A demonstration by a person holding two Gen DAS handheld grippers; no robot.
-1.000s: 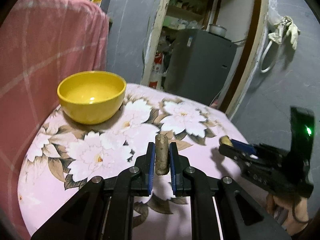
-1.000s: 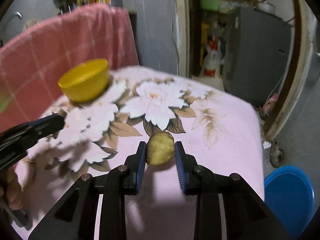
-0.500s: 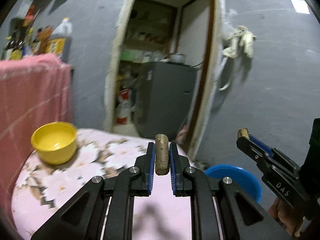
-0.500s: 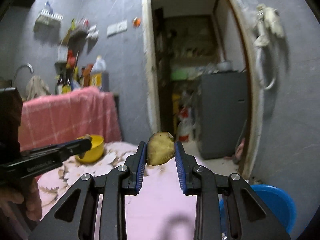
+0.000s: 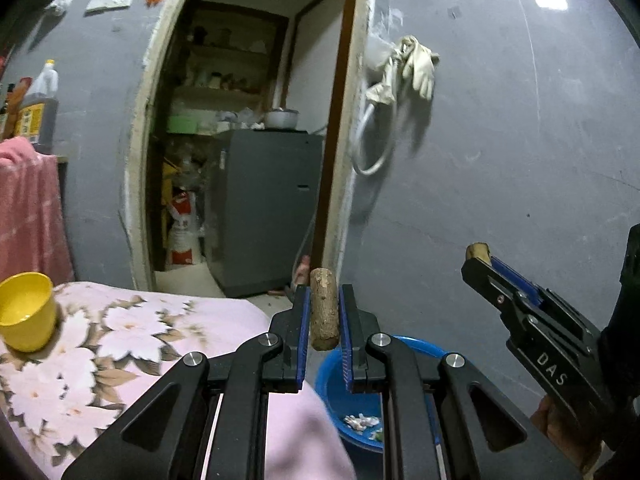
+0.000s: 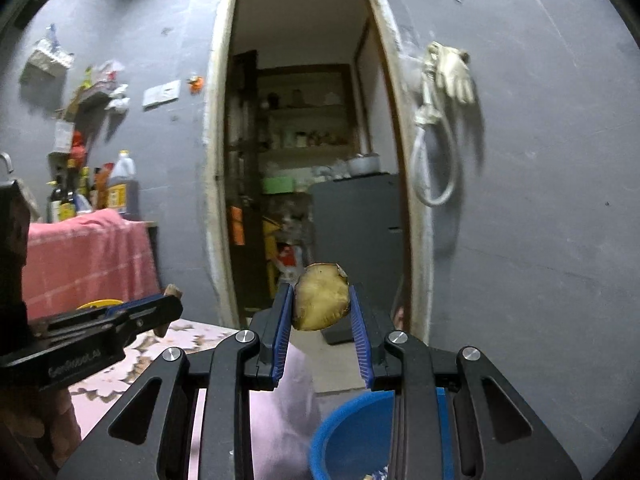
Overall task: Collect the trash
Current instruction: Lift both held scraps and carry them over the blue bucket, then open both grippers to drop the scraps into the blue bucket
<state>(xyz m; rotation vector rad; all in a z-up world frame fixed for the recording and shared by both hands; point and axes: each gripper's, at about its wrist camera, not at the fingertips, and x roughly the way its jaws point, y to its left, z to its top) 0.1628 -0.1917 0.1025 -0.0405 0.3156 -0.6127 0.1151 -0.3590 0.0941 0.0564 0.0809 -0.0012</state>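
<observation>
Two scraps in hand, one per gripper. Left gripper (image 5: 324,316) is clamped narrow on a brown stick (image 5: 324,312), upright between the pads. Right gripper (image 6: 322,312) pinches a flat peel (image 6: 321,297) at its edges, jaws set wider. I judge this the carry step: both loads are lifted off the floral cloth (image 5: 120,340). The blue basin (image 5: 340,396) sits low, just beyond the cloth edge, with bits of trash already in it. Next move: I tip both grippers down over the basin, then let go. Yellow bowl (image 5: 24,312) stays far left; doorway (image 6: 300,120) beyond.
</observation>
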